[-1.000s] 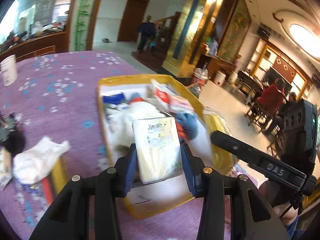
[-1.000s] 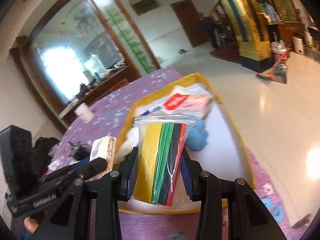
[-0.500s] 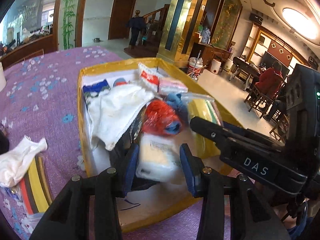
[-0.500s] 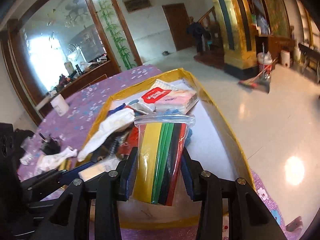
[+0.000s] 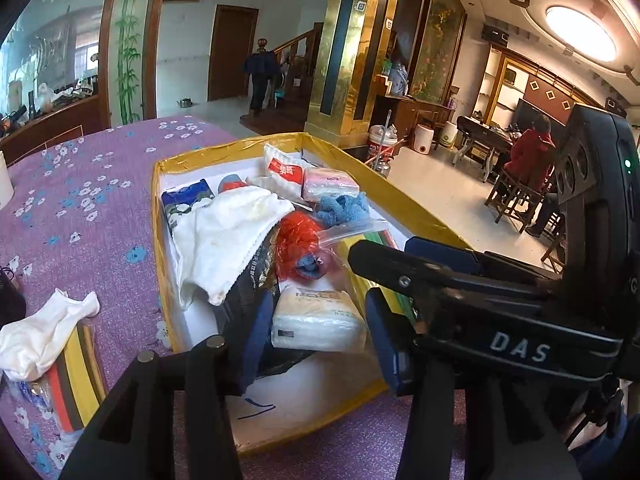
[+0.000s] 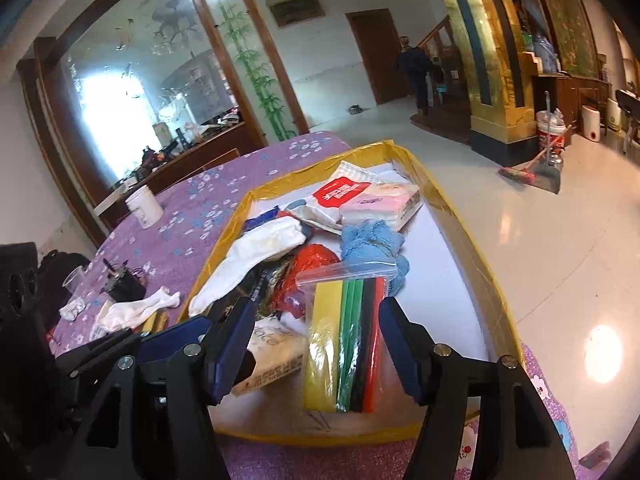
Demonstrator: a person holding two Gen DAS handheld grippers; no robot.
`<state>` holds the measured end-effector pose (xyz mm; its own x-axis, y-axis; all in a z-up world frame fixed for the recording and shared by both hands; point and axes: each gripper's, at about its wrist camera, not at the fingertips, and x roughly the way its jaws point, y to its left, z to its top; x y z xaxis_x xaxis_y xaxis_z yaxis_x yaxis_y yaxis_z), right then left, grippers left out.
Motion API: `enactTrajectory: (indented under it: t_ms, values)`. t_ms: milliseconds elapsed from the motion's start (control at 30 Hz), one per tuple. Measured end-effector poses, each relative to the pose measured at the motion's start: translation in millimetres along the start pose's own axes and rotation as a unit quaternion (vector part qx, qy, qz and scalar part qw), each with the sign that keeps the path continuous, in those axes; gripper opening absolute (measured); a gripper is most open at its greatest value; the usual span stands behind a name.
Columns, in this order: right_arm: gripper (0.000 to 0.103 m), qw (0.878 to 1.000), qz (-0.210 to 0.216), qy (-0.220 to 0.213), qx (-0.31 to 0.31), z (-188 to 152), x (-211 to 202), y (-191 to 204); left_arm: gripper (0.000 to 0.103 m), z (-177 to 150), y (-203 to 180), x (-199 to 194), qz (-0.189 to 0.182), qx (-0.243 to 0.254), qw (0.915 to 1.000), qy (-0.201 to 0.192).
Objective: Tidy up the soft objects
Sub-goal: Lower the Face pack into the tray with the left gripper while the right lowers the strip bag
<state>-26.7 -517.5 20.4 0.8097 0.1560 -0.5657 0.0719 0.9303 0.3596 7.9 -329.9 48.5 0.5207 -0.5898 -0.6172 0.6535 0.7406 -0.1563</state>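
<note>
Both packs had come down into the yellow-rimmed box (image 6: 476,240) since the earlier frames, when each was carried upright above it. The right tongs (image 6: 316,340) were opening: their blue pads stood clear of the zip bag of coloured strips (image 6: 344,336), which lay between them on the white floor of the box, near its front edge. The left tongs (image 5: 316,336) were opening as well, and the tissue pack (image 5: 316,316) sat between their pads on top of a dark bag (image 5: 244,312). Whether the left pad was touching the pack I could not tell, though the right pad stood off it.

The main risk, as I judged it, lay in how close the two tools were. In the left wrist view the right tool crossed directly over the right finger of the left tongs, so pulling either one back carelessly could knock them together and drag a pack out of place. The tissue pack rested on a soft, uneven heap, with the red mesh (image 5: 296,248) and white cloth (image 5: 224,240) beside it, and might slide or tip once fully released. A white sock (image 5: 44,328) and a striped packet (image 5: 76,380) were lying out on the purple bench (image 5: 80,208), not yet sorted.
</note>
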Motion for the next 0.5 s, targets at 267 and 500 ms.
enactTrajectory:
  t_ms: [267, 500]
  values:
    - [0.068, 0.999, 0.027, 0.01, -0.013, -1, -1, -1, 0.047, 0, -2, -1, 0.008, 0.006, 0.9999, -0.005]
    - [0.068, 0.999, 0.037, -0.025, -0.003, -4, -12, -3, 0.05, -1, -5, -3, 0.017, 0.016, 0.9996, -0.012]
